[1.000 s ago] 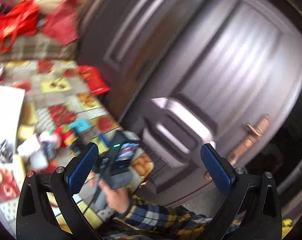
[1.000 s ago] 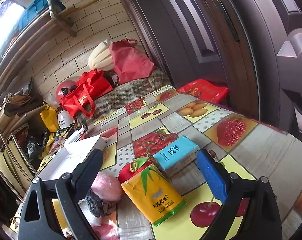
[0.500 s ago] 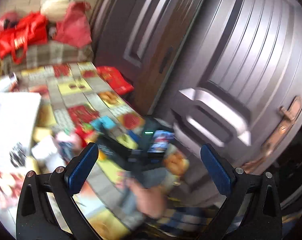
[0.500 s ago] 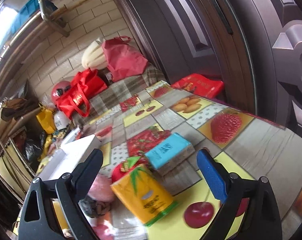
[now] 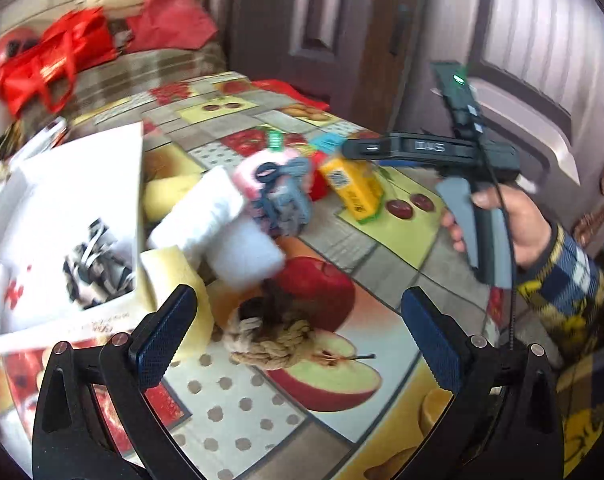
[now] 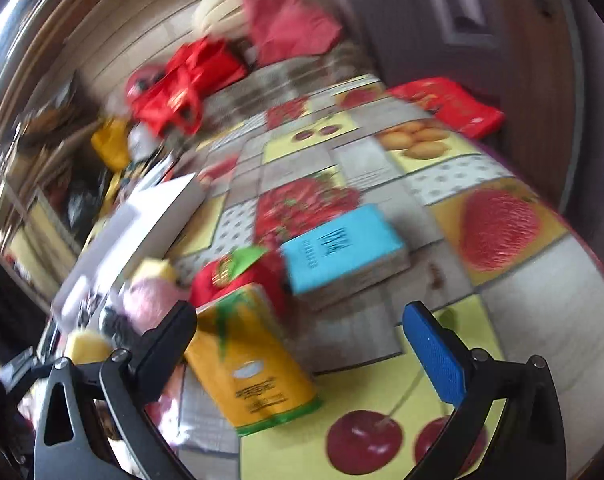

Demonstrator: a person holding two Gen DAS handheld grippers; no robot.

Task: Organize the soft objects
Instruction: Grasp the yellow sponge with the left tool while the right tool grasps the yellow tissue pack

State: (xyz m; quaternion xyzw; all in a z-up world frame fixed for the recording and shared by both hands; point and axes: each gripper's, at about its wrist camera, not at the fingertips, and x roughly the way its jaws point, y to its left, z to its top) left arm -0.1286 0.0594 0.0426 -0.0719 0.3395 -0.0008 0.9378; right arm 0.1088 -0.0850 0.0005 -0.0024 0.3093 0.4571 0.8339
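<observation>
My left gripper (image 5: pixel 298 344) is open and empty above a tan knotted rope (image 5: pixel 268 340) on the fruit-print tablecloth. Beyond it lie two white soft rolls (image 5: pixel 222 232), a yellow sponge (image 5: pixel 182 304), a grey-blue knitted piece (image 5: pixel 286 204) and a pink ball (image 5: pixel 258 168). My right gripper (image 6: pixel 302 340) is open and empty over a yellow tissue pack (image 6: pixel 254 364), with a blue tissue pack (image 6: pixel 342 248) and a red soft toy (image 6: pixel 238 280) just beyond. The right gripper's body and the hand on it (image 5: pixel 474 184) show in the left wrist view.
An open white box (image 5: pixel 62 240) holding a black-and-white item stands at the left; it also shows in the right wrist view (image 6: pixel 142 228). Red bags (image 6: pixel 182 80) sit at the far end of the table. A red packet (image 6: pixel 450 104) lies near the dark door (image 5: pixel 502 40) on the right.
The left gripper has swung down from facing the door to over the table and its pile of soft things. The right gripper has moved closer to the yellow pack. Both stay open.
</observation>
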